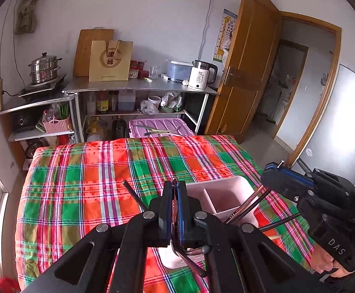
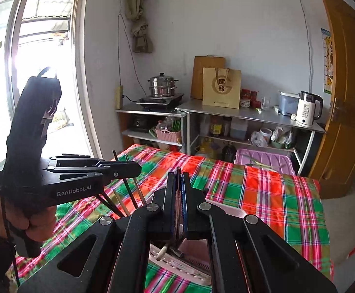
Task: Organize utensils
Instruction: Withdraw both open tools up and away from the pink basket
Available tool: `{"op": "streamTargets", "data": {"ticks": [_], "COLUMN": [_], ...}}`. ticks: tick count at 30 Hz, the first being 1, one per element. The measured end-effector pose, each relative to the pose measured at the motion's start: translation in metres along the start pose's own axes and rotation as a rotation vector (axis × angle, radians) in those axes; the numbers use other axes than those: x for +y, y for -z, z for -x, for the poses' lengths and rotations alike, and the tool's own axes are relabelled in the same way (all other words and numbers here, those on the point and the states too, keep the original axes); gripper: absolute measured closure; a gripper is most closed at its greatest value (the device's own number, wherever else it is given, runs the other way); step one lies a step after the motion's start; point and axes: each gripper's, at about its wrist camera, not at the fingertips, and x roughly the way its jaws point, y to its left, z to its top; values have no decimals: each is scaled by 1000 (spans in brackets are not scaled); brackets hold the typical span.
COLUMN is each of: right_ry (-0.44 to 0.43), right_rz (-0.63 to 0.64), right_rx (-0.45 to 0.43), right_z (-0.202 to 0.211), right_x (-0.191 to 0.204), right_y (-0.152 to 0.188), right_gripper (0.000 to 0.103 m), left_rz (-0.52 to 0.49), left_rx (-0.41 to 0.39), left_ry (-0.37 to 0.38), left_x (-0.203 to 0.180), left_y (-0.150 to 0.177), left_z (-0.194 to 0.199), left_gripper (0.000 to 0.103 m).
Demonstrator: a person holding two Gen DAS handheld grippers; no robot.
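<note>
A pink divided utensil holder (image 1: 216,186) stands on the plaid cloth just beyond my left gripper (image 1: 175,185), which is shut on dark chopsticks (image 1: 133,195) that cross its jaws at a slant. From the right wrist view, the left gripper (image 2: 138,168) shows several sticks (image 2: 128,190) fanning above and below its tip. My right gripper (image 2: 178,173) is shut too, a thin stick tip poking up between its pads. In the left wrist view the right gripper (image 1: 266,171) hangs over the holder, its chopsticks (image 1: 248,204) slanting down into the right compartment. The holder's rim (image 2: 228,211) is partly hidden.
The table carries a red-green plaid cloth (image 1: 92,171). Behind it is a metal shelf (image 1: 140,86) with a kettle (image 1: 200,74), paper bag and steamer pot. A purple bin lid (image 1: 160,127) lies below. A wooden door (image 1: 253,61) stands open on the right. A white slotted tray (image 2: 184,269) lies near.
</note>
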Motion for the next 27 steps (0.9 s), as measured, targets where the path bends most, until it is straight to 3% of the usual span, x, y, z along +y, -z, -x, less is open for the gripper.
{"op": "streamTargets", "data": {"ticks": [14,27], "right_ry": [1,-9], "right_rz": [-31,-39], "right_rx": [120,57], "right_z": [-24,5], "right_x": [-10,-11], "right_y": [20,12], "right_gripper": [99,91], "left_rz": [15,53], "left_rx": [28,-56], "left_ry": [16,-24], "left_x": [5,8], "left_y": [4,0], "left_z": [-7,29], "left_gripper": [99,88]}}
